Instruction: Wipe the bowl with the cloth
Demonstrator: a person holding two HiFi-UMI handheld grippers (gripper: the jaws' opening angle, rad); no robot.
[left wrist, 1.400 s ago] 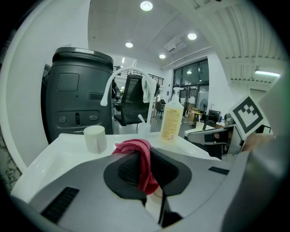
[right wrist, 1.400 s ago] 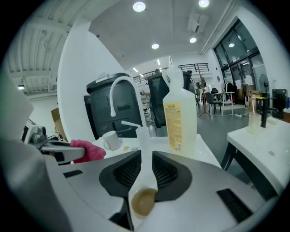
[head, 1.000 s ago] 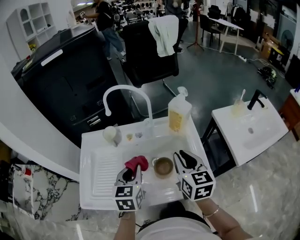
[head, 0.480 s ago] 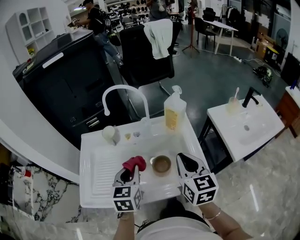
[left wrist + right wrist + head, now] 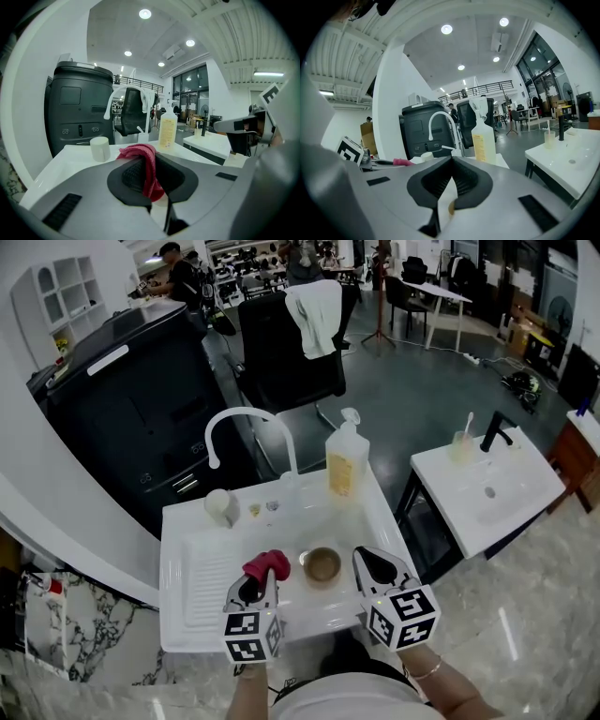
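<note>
Left gripper (image 5: 255, 587) clamps the red cloth (image 5: 267, 564). My right gripper (image 5: 366, 559) has just closed on nothing, beside the bowl (image 5: 322, 565). Unheld, the bowl may skid when I wipe.

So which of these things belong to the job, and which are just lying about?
In the job: crumpled red cloth, clamped in the left hand-held gripper; small round brown bowl in the white sink.
Lying about: clear plastic soap bottle; small white cup; white curved tap.
</note>
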